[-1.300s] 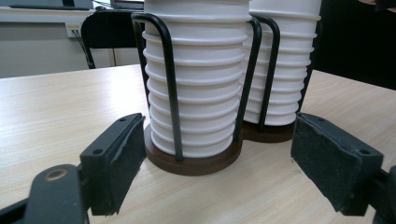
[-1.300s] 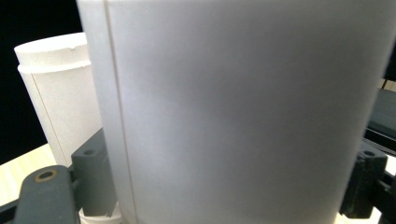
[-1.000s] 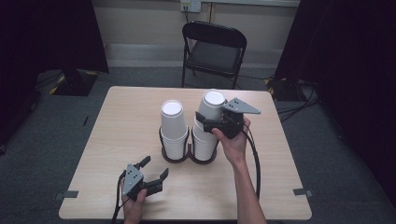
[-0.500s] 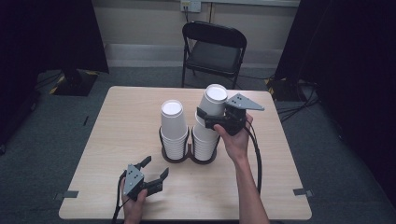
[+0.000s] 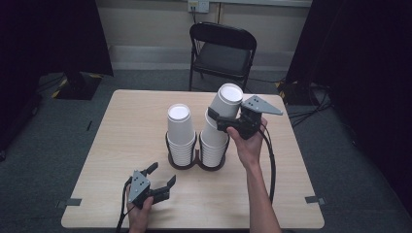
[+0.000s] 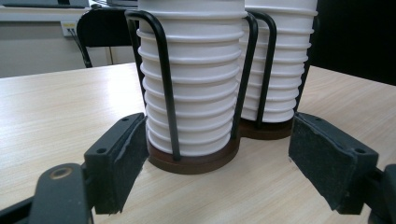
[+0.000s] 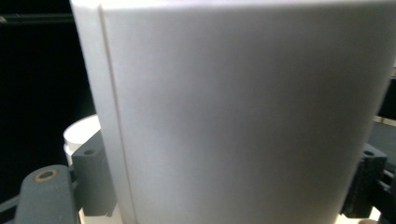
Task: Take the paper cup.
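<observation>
Work in hand: pulling the top white paper cup (image 5: pixel 224 104) off the right-hand stack (image 5: pixel 214 145) in the two-ring black wire holder (image 5: pixel 197 160).
Right gripper (image 5: pixel 228 124): jaws closed on the cup's wall; in the right gripper view the cup (image 7: pixel 233 112) sits between both pads.
Change: over the last second the cup has risen and now leans up and to the right, its rim higher than the left stack (image 5: pixel 180 133); a second ago it sat lower and straighter on its stack.
What that means: the cup seems to be coming free; its lower end looks close to the stack top, and I cannot tell whether it has fully cleared.
Left gripper (image 5: pixel 158 187): jaws spread wide, holding nothing, resting low on the table (image 5: pixel 121 126) near its front edge, pointed at the holder's base (image 6: pixel 196 161).
Holder: upright, unmoved, both stacks seated.
Risk: a second cup could drag up with the first.
</observation>
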Tool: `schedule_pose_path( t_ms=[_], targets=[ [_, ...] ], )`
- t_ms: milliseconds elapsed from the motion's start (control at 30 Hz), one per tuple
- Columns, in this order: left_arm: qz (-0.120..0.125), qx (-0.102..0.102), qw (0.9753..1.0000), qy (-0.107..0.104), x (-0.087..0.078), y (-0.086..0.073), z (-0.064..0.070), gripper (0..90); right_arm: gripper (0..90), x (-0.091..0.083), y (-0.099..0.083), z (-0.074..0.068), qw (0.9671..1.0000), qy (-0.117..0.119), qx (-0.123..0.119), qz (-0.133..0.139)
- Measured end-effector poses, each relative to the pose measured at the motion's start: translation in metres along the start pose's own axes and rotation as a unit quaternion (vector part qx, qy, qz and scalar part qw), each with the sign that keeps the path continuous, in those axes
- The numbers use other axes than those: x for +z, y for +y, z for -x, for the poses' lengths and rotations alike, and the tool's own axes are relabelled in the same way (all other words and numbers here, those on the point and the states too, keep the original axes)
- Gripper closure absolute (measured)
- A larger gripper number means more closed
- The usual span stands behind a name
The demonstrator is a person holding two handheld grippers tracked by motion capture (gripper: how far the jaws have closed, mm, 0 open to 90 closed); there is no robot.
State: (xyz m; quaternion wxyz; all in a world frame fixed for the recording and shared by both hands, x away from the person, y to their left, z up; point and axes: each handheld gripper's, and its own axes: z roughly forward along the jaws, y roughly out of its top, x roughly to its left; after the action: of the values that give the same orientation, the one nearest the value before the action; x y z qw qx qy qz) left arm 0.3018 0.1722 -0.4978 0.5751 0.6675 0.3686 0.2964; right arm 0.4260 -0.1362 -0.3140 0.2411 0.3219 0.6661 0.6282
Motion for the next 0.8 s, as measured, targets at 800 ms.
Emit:
schedule_pose_path(
  t_ms=[800],
  targets=[
    [-0.003, -0.004, 1.0000, -0.003, 0.000, 0.000, -0.002, 17.8, 15.1, -0.051, -0.008, 0.001, 0.9990, -0.030, 0.031, 0.013]
  ],
)
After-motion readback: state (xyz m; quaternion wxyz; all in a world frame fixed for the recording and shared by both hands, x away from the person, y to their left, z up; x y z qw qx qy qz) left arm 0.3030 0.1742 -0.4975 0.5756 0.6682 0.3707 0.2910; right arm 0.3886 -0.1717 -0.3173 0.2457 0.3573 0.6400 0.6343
